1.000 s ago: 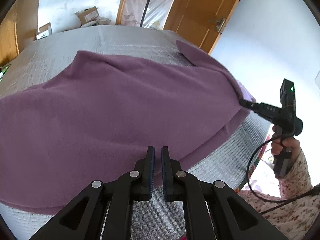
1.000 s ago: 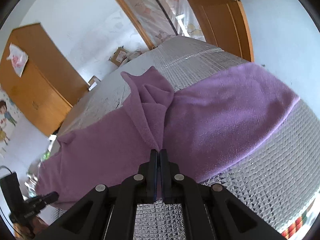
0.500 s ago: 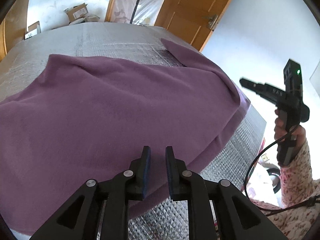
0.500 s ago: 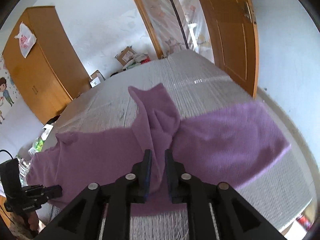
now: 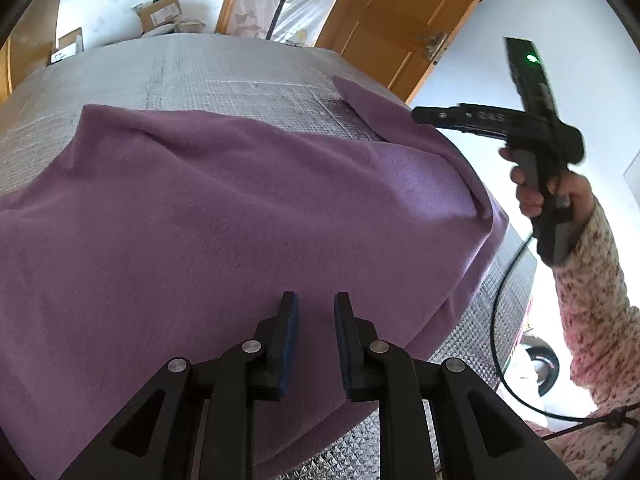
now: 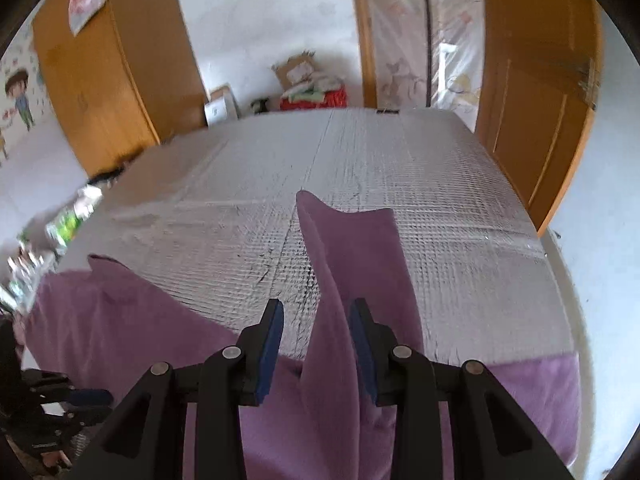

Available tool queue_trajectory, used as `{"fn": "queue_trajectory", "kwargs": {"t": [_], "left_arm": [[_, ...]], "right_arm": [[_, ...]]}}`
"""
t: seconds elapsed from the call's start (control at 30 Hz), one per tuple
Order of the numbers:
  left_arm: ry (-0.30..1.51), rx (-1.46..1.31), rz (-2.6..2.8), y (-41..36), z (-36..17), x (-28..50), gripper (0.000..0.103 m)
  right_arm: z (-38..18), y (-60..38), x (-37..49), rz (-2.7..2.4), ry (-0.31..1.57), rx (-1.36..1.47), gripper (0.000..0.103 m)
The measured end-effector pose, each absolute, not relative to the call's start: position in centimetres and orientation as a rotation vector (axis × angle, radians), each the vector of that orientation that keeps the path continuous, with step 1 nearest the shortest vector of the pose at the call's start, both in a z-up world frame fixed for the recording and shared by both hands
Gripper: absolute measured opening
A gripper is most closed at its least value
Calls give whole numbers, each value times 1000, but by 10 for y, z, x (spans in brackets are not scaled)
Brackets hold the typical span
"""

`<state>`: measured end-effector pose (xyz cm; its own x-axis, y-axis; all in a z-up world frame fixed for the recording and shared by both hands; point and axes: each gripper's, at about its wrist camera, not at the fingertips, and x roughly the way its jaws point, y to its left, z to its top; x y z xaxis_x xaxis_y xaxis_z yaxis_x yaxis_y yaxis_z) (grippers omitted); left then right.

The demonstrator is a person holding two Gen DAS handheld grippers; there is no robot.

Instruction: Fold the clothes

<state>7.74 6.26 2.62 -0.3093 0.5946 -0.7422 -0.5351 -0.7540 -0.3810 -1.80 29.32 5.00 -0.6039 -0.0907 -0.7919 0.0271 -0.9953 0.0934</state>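
A purple fleece garment lies spread over a silver quilted mat. My left gripper hovers over its near edge. Its jaws are opening with nothing between them. My right gripper is raised above the garment's right side, and its jaws are opening too. A raised ridge of a purple sleeve runs up between its fingers and neither pad presses on it. In the left wrist view the right gripper is held in the air by a hand past the garment's right end.
A wooden door and a wardrobe stand behind the mat. Cardboard boxes sit against the far wall. A black cable hangs from the right gripper beside a floral sleeve.
Both grippers have gone from shut to open. The right gripper let go of the sleeve, rose and swung away from the garment. The left gripper moved forward over the cloth.
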Motion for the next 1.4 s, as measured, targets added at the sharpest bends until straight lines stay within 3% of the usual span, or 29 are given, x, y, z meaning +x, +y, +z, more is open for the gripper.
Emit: {"fn": "queue_trajectory", "kwargs": {"t": [0.17, 0.33, 0.4, 0.83, 1.07, 1.4], "left_arm": [[-110, -1229, 2084, 61, 25, 73, 19], [-104, -1230, 2090, 63, 26, 74, 19], [-95, -1229, 2094, 64, 27, 76, 19], [-35, -1210, 2083, 77, 30, 77, 19], [54, -1169, 2035, 101, 34, 91, 38], [144, -1148, 2018, 111, 35, 102, 39]], "right_arm": [[44, 293, -40, -2679, -76, 1477, 35], [43, 289, -46, -2661, -41, 1495, 9], [44, 290, -42, -2665, -50, 1477, 3], [99, 357, 25, -2930, -331, 1168, 3], [103, 403, 60, -3035, -512, 1090, 3], [87, 463, 118, -3147, -857, 975, 2]]}}
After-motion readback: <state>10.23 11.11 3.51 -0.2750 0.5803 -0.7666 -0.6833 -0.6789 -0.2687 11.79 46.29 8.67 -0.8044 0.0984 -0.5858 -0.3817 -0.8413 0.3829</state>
